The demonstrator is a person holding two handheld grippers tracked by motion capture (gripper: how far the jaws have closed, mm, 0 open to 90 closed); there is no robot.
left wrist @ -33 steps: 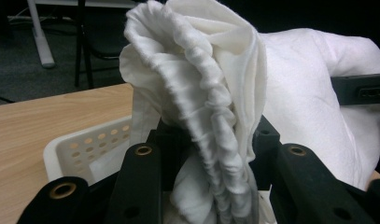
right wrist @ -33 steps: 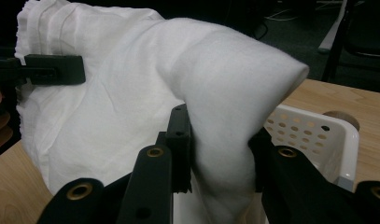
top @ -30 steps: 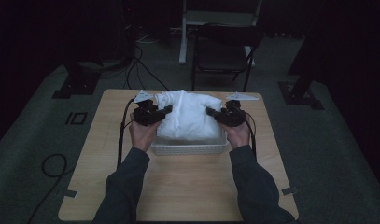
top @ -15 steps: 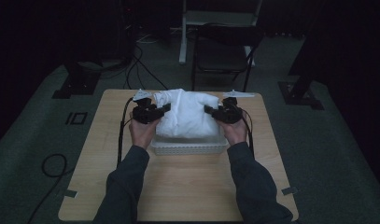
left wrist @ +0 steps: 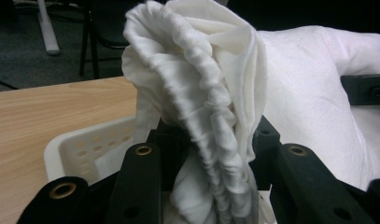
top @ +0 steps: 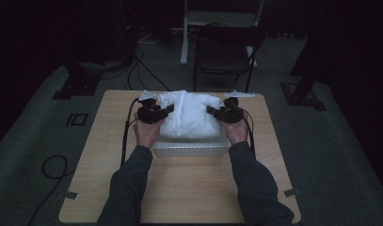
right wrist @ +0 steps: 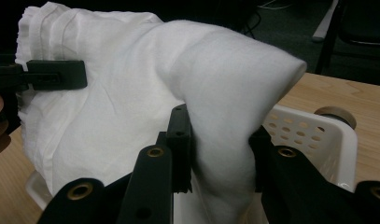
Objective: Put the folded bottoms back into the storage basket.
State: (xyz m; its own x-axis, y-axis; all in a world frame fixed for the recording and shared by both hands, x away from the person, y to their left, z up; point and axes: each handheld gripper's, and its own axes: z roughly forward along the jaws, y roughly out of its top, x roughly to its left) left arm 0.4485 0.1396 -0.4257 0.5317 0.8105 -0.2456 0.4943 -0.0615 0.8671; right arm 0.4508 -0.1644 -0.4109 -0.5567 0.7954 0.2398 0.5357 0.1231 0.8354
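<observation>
We've got one white cloth bunched over one perforated white basket mid-table, its long axis running left to right between our hands, and both tongs are clamped on it: the left gripper pinches the gathered hem at the left end, the right gripper a fold at the right end. Each hand is equally near its own end, so we judge the next pull goes sideways or straight up.
</observation>
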